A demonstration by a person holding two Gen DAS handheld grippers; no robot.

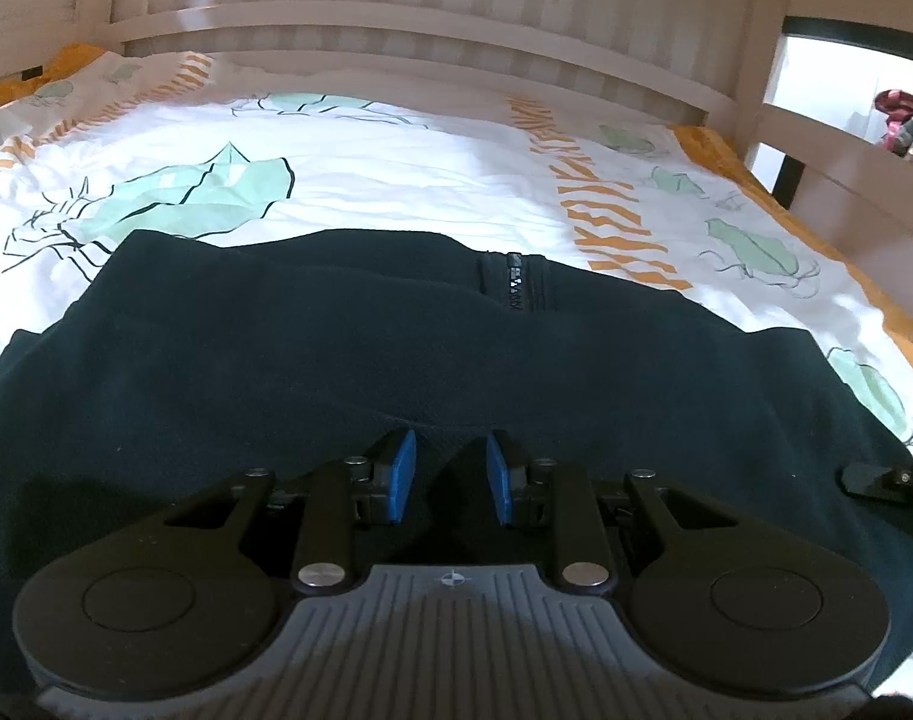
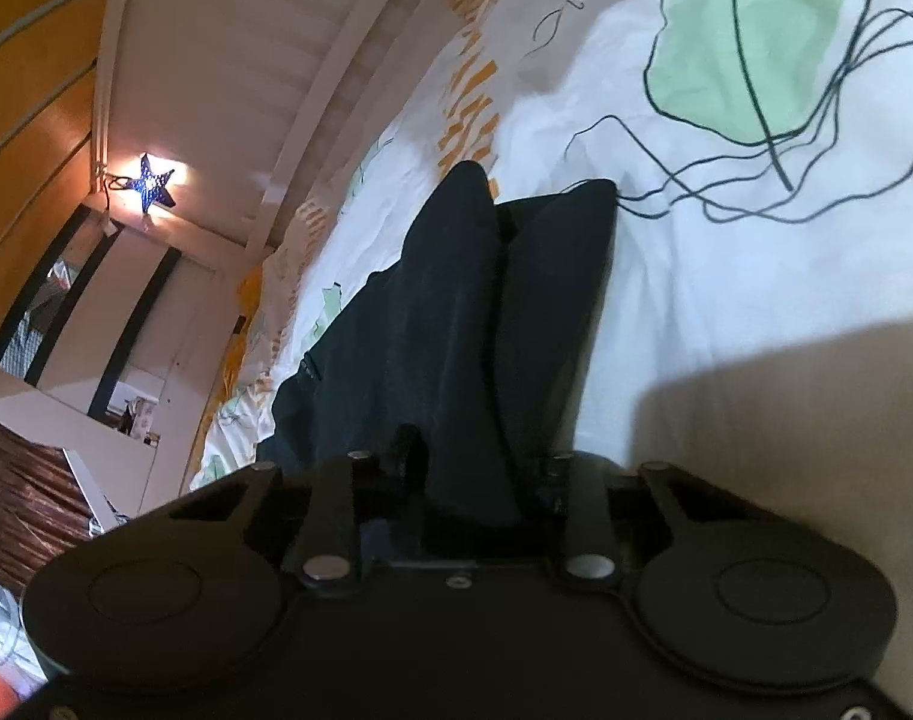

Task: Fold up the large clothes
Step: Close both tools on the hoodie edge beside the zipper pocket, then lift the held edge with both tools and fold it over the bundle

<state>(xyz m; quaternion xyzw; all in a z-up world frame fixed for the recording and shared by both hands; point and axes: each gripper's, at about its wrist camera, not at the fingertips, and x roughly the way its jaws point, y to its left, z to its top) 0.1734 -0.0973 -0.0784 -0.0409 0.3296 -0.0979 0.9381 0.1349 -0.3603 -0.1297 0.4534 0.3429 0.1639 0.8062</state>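
A dark navy fleece garment (image 1: 336,360) with a short zipper (image 1: 513,288) at its far edge lies spread on the bed. My left gripper (image 1: 450,474) sits low on its near part, blue pads (image 1: 404,474) close together with a ridge of the fabric pinched between them. A black piece of my right gripper (image 1: 882,480) shows at the garment's right edge. In the right wrist view a long folded strip of the garment (image 2: 456,300) runs away from my right gripper (image 2: 474,474). Its fabric fills the narrow gap between the fingers and hides the pads.
The bed carries a white sheet (image 1: 396,180) printed with green leaves and orange bands. A pale slatted headboard (image 1: 426,30) closes the far end and a side rail (image 1: 816,138) runs along the right. A lit star lamp (image 2: 150,183) hangs on the wall beyond the bed.
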